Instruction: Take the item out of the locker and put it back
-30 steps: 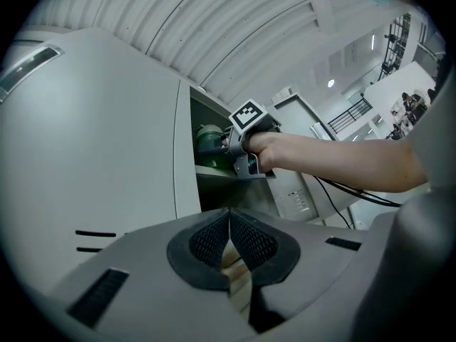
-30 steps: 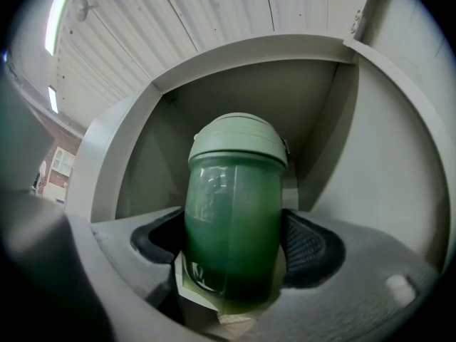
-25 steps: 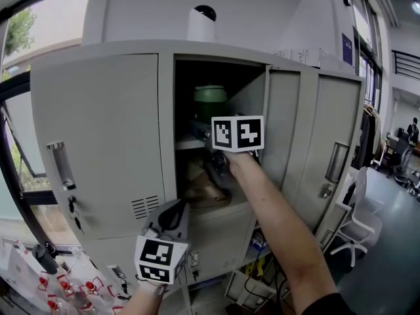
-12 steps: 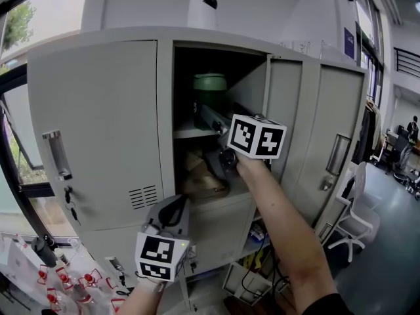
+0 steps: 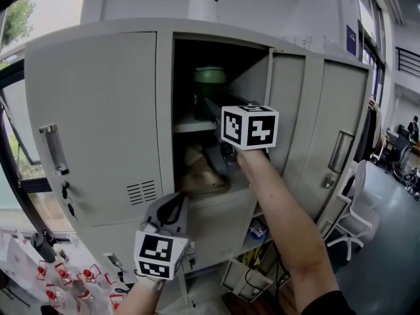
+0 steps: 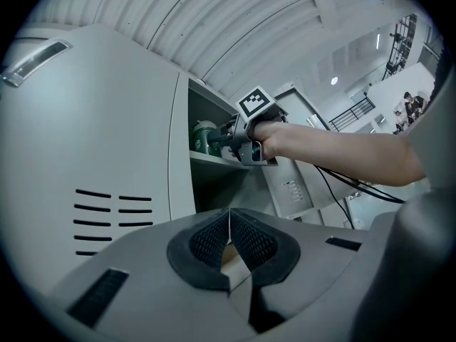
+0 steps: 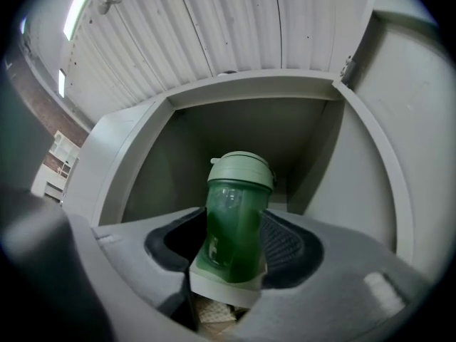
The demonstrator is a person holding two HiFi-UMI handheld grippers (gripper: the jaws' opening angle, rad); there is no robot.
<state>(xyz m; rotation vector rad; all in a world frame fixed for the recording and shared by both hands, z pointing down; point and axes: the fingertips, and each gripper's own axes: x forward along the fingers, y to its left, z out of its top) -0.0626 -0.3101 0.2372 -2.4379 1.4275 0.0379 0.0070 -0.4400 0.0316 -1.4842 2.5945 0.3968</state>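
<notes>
A green bottle (image 5: 210,89) with a pale green lid stands upright on the upper shelf (image 5: 186,127) of the open locker. My right gripper (image 5: 211,113) reaches into that compartment. In the right gripper view the green bottle (image 7: 235,219) sits between the jaws of the right gripper (image 7: 234,254), which are closing, and both pads lie against its sides. My left gripper (image 5: 172,207) hangs low in front of the locker, shut and empty; its pads (image 6: 214,235) meet. From the left gripper view I see the bottle (image 6: 202,137) and the right gripper (image 6: 225,140) at the shelf.
The locker door (image 5: 289,110) stands open at the right; a closed door (image 5: 98,123) is on the left. Brown items (image 5: 200,176) fill the lower compartment. A white device (image 5: 205,6) sits on top. A white chair (image 5: 357,218) stands at the right, small red-topped bottles (image 5: 62,287) at the lower left.
My right gripper has risen from the lower compartment's level to the upper shelf and pushed in around the green bottle. The left gripper has stayed in place.
</notes>
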